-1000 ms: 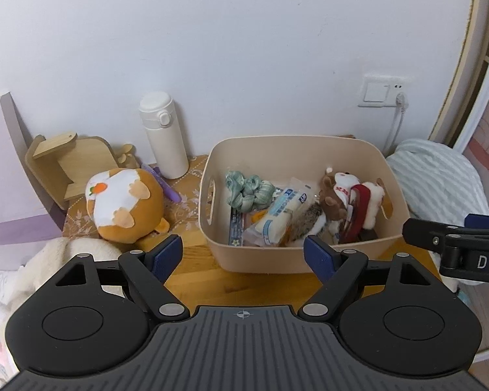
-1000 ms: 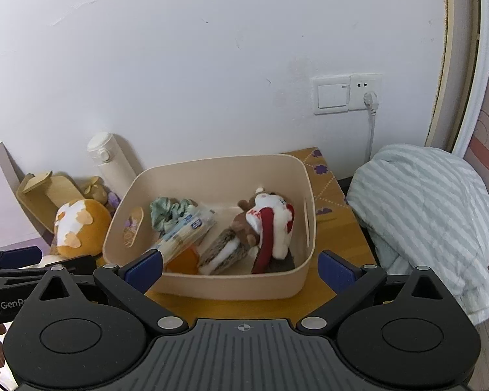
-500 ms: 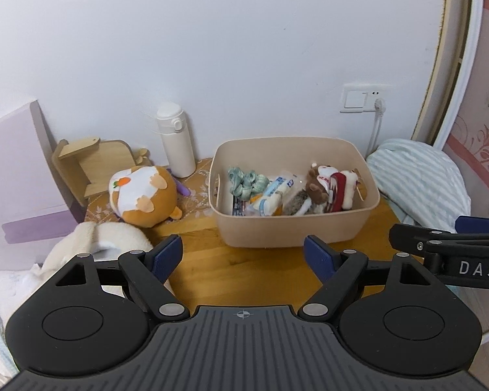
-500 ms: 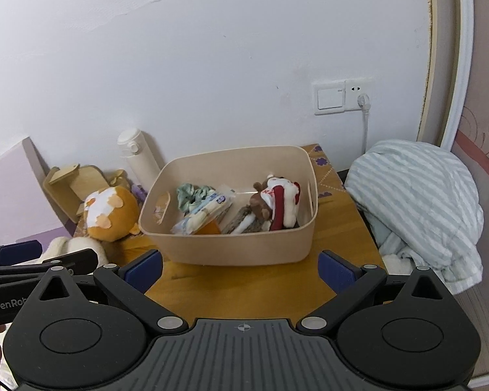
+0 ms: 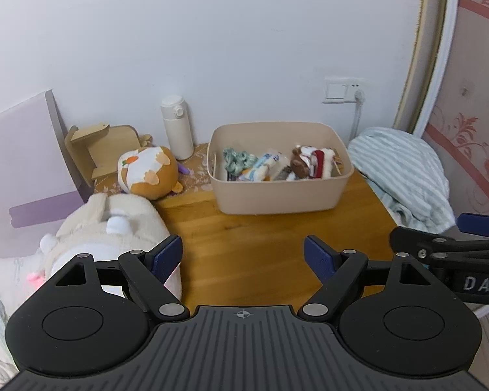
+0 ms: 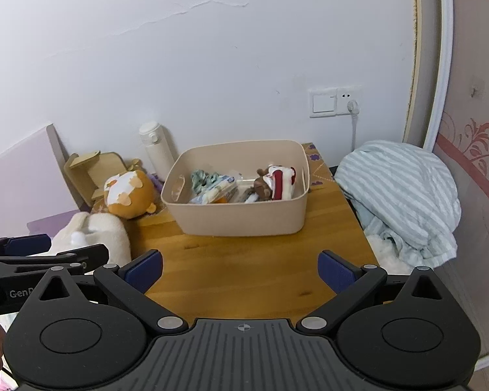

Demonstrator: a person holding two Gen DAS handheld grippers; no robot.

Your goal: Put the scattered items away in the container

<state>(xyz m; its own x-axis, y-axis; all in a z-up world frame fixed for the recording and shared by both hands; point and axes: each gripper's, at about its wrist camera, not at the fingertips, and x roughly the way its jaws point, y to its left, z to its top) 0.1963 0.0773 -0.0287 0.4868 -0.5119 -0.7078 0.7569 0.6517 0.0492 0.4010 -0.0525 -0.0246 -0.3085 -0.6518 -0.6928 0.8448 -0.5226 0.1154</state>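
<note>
Grippers left (image 5: 243,255) and right (image 6: 240,269) both gaping, empty, above wooden table (image 5: 251,254); beige bin (image 5: 278,192) holds plush bear (image 5: 304,164), probably snack packets.

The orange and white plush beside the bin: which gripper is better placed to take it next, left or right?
Probably the left gripper. It is open and empty, and the orange and white plush lies on its side, left of the beige bin. The right gripper, also open, faces the bin.
</note>
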